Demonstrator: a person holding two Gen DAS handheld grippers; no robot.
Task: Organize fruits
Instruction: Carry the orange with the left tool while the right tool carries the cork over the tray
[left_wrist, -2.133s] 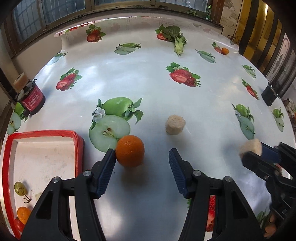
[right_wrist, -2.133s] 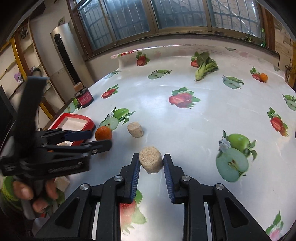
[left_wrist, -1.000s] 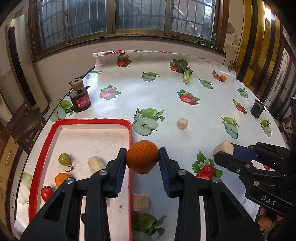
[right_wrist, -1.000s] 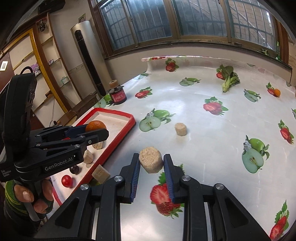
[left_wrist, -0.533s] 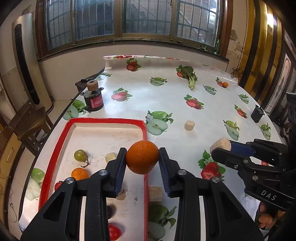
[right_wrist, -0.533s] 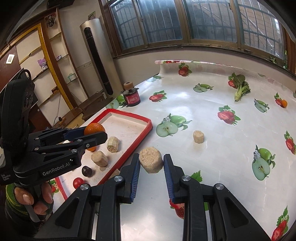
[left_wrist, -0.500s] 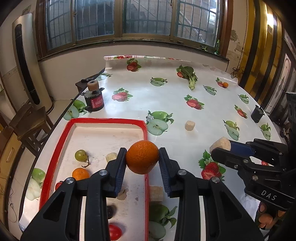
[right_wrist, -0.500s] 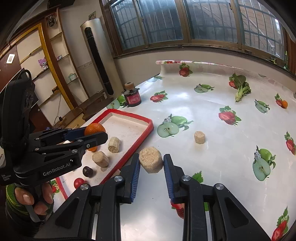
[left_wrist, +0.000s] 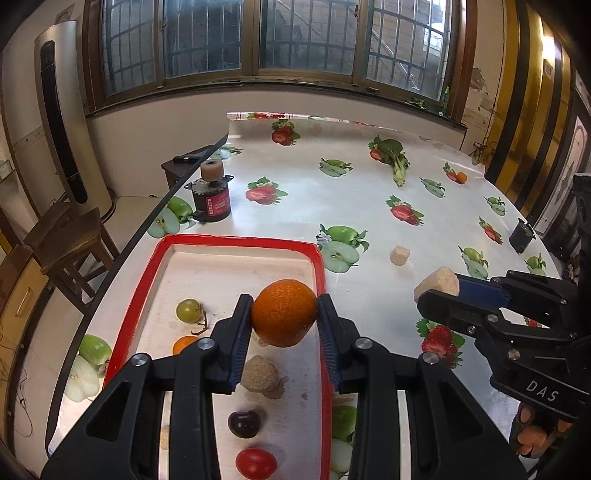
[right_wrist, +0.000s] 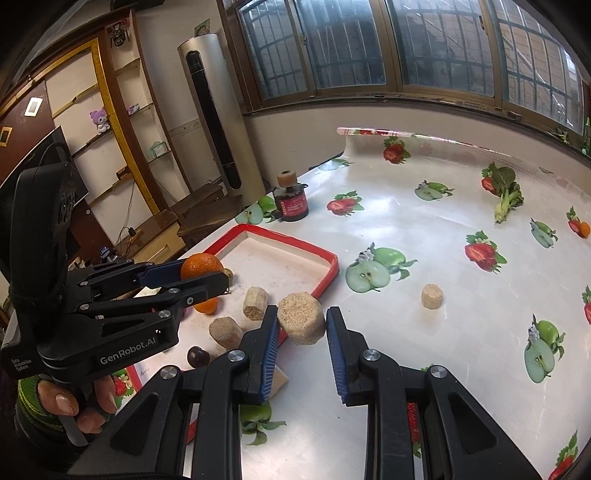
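Both loads are now off the table and over the red tray (left_wrist: 236, 242), where 2 seconds ago the orange (left_wrist: 284, 312) sat on the cloth between open jaws and the tan block (right_wrist: 301, 317) was still being picked up at table level; since then the tray has slid from the corner of the left view to fill its centre. That puts the sort, by this reading, at the delivery step, with 2 items about to join those already gathered. The left gripper (left_wrist: 282, 325) is closed on the orange, its blue pads pressed to either side of the fruit, which hangs above the tray's right half near the rim. The right gripper (right_wrist: 301, 334) is clamped on the tan block, jaws nearly as narrow as they go, and holds it just outside the tray's near edge, above the cloth. Already lying in the tray are a green grape (left_wrist: 189, 309), a small orange (left_wrist: 183, 343), 1 tan lump (left_wrist: 259, 373), a dark fruit (left_wrist: 244, 423) and a red tomato (left_wrist: 256, 462); the right view shows a further cut chunk (right_wrist: 255, 302) there. 1 more tan piece (left_wrist: 400, 254) remains out on the cloth, well apart from the tray, so the job looks unfinished. A dark jar (left_wrist: 212, 199) stands beyond the tray's far end.
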